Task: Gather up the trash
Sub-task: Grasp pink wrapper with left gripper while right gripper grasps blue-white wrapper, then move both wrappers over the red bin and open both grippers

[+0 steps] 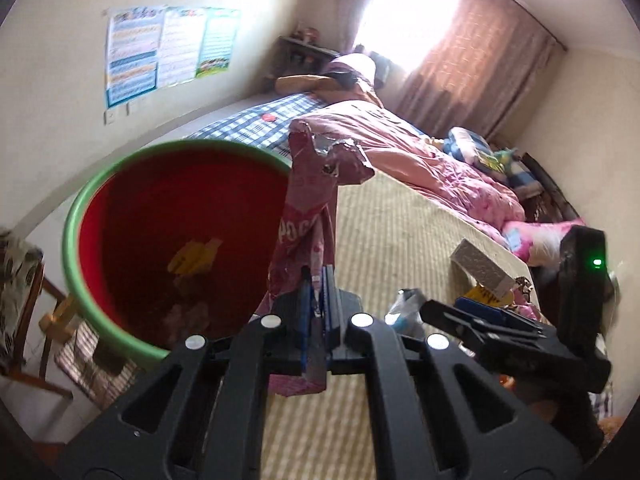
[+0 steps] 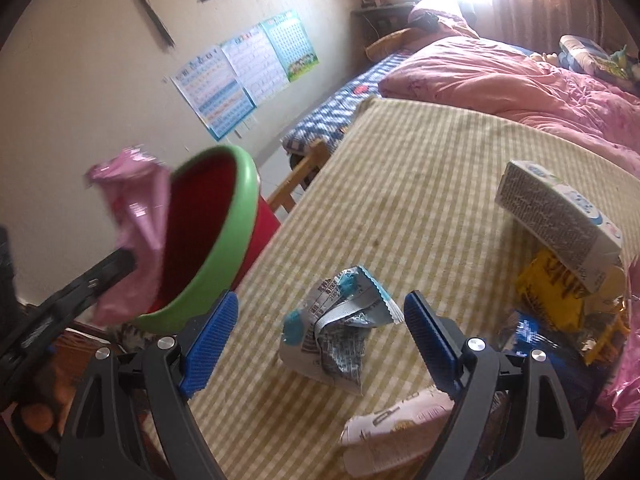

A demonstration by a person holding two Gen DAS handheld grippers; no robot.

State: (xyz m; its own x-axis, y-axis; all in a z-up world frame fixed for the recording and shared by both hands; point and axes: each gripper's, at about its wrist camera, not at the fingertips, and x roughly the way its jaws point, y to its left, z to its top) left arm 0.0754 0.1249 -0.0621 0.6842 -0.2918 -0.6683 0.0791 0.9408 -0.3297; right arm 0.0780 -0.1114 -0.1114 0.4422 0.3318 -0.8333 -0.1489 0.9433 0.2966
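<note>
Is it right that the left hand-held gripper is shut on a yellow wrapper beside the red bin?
Not quite: the left hand-held gripper is shut on a pink wrapper, not a yellow one, beside the red bin. The left wrist view shows it.

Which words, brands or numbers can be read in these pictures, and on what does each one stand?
"POC", cut off: pink wrapper held by the left gripper.
Silver-blue wrapper: print too small to read.
White carton: too blurred.
Yellow packet: unreadable.
Wall posters: too small.
</note>
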